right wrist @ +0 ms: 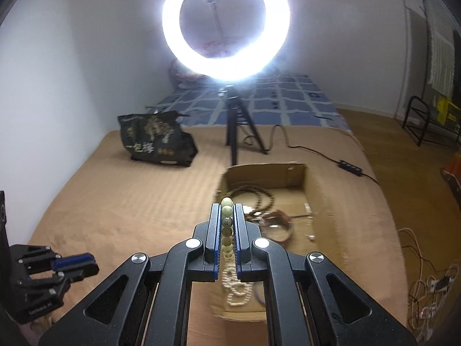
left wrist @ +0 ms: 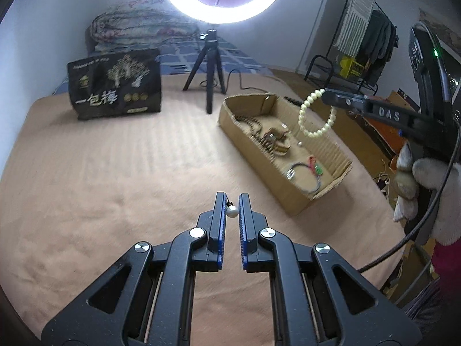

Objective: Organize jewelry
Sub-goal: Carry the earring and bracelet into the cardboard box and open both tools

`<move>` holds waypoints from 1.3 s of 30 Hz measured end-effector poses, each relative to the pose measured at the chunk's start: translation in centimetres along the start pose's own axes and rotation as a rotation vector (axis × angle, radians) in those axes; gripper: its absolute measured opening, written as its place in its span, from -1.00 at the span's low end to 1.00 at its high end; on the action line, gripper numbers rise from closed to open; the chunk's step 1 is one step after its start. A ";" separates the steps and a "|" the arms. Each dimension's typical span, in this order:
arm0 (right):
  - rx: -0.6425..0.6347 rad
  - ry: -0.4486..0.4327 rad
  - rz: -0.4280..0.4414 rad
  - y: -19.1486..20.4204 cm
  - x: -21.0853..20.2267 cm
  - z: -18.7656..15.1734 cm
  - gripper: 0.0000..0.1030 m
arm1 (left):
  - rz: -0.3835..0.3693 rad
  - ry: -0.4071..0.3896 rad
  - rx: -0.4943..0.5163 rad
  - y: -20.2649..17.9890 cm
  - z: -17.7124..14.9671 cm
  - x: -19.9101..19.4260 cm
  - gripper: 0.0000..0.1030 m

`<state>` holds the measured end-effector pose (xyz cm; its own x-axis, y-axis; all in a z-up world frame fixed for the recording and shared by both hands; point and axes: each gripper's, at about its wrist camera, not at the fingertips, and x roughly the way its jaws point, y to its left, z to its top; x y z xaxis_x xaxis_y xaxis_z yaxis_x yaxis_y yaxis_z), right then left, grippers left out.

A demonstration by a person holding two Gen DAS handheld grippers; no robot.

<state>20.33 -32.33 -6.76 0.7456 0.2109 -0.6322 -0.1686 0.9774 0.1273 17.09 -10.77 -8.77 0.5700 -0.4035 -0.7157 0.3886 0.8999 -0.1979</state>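
My right gripper [right wrist: 227,206] is shut on a pale bead bracelet [right wrist: 226,222] and holds it above an open cardboard box [right wrist: 314,186]. In the left wrist view the bracelet [left wrist: 316,113] hangs from the right gripper [left wrist: 325,95] over the box [left wrist: 245,127]. The box holds dark bead strings [right wrist: 259,199], bangles [right wrist: 278,225] and a pale bead strand [right wrist: 237,288]. My left gripper [left wrist: 232,197] is low over the tan bedspread, its jaws narrowly apart around a small pearl earring [left wrist: 232,211] that touches the left pad.
A black snack bag [left wrist: 115,83] stands at the back left. A ring light [right wrist: 226,26] on a small tripod [left wrist: 207,66] stands behind the box, with its cable [right wrist: 322,152] running right. A clothes rack [left wrist: 366,37] and loose cables [right wrist: 426,285] lie off the bed's right side.
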 end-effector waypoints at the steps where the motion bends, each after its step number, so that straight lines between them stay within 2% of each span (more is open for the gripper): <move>1: 0.006 0.000 -0.003 -0.4 -0.2 0.0 -0.88 | -0.003 -0.003 0.000 -0.2 0.3 0.1 -0.88; 10: 0.060 0.012 -0.048 -4.4 0.2 0.1 -0.88 | -0.036 -0.013 0.015 -2.9 3.8 2.7 -0.88; 17: 0.094 0.030 -0.069 -6.6 1.7 0.2 -0.88 | -0.062 -0.009 0.038 -4.9 5.3 4.7 -0.88; 27: 0.126 0.050 -0.078 -8.2 3.6 0.3 -0.88 | -0.095 0.005 0.035 -6.5 6.6 7.4 -0.88; 39: 0.150 0.057 -0.060 -8.5 4.5 0.5 -0.88 | -0.112 0.000 0.043 -7.6 6.9 8.0 -0.88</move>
<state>25.46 -39.64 -10.29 0.7126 0.1556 -0.6841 -0.0234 0.9798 0.1985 23.72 -21.98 -8.35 0.5211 -0.5008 -0.6911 0.4807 0.8413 -0.2473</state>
